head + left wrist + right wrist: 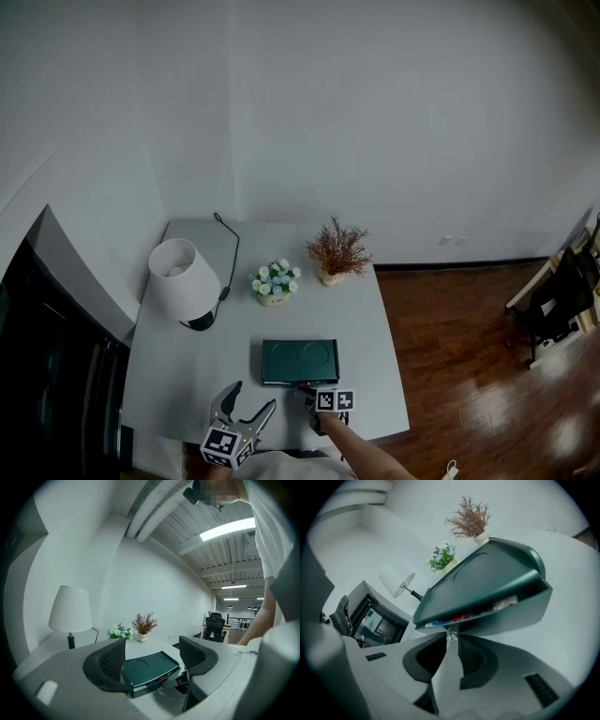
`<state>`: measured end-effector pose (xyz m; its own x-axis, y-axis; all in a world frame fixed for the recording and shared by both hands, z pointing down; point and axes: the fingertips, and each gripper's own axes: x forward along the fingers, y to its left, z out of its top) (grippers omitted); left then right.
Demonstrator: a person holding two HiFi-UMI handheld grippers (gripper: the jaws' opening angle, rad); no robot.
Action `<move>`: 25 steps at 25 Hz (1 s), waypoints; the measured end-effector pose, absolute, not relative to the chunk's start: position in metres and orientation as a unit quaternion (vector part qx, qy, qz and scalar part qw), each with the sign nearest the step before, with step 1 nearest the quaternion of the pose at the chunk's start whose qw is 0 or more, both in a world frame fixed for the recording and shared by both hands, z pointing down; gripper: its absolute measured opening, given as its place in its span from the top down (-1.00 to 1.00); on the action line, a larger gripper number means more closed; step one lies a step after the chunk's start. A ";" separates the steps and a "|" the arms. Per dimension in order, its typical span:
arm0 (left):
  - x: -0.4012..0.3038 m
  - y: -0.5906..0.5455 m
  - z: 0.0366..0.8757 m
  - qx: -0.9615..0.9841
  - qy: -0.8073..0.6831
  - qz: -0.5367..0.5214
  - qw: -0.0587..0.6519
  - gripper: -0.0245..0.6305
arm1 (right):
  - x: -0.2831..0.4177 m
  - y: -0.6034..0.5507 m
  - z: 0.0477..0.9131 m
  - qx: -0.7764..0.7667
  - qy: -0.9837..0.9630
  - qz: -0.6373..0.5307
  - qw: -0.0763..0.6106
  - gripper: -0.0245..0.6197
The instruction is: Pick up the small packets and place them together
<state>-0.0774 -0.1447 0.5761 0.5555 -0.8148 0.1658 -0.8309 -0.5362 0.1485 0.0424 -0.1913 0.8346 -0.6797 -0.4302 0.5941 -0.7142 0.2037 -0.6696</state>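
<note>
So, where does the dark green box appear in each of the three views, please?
Head view: the dark green box sits low, at the centre.
Left gripper view: the box is low at the centre, seen from its front.
Right gripper view: the box is large and tilted across the middle.
Shared landmark: the dried reddish plant stands behind the box in every view.

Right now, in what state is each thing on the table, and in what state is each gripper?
left gripper: open, nothing between its jaws
right gripper: shut on the small clear knob at the front of the box
box: flat on the table, front open by a gap
packets: inside the box, visible through the gap
lamp: upright
flower pot: upright
dried plant: upright in its pot
</note>
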 end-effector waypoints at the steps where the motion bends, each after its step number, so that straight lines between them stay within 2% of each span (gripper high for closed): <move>1: -0.076 -0.144 0.576 0.877 -0.467 0.039 0.106 -0.12 | 0.042 -0.183 0.835 0.371 -0.763 0.509 0.146 0.70; 9: -0.070 -0.139 0.586 0.881 -0.456 0.044 0.118 -0.12 | 0.040 -0.097 0.843 0.334 -0.752 0.540 0.176 0.70; 14: -0.067 -0.138 0.591 0.884 -0.449 0.049 0.121 -0.12 | 0.044 -0.082 0.843 0.345 -0.749 0.536 0.181 0.70; 17: -0.064 -0.136 0.592 0.885 -0.446 0.050 0.123 -0.12 | 0.049 -0.079 0.847 0.346 -0.757 0.507 0.225 0.70; 18: -0.064 -0.136 0.592 0.885 -0.446 0.048 0.123 -0.12 | 0.051 -0.076 0.847 0.346 -0.760 0.491 0.247 0.57; 20: -0.064 -0.138 0.591 0.884 -0.448 0.043 0.124 -0.12 | 0.052 -0.070 0.841 0.348 -0.770 0.461 0.272 0.55; 22: -0.064 -0.141 0.590 0.884 -0.449 0.040 0.123 -0.12 | 0.050 -0.068 0.825 0.353 -0.784 0.440 0.261 0.43; 25: -0.065 -0.145 0.585 0.884 -0.451 0.033 0.119 -0.12 | 0.044 -0.082 0.776 0.362 -0.822 0.394 0.197 0.41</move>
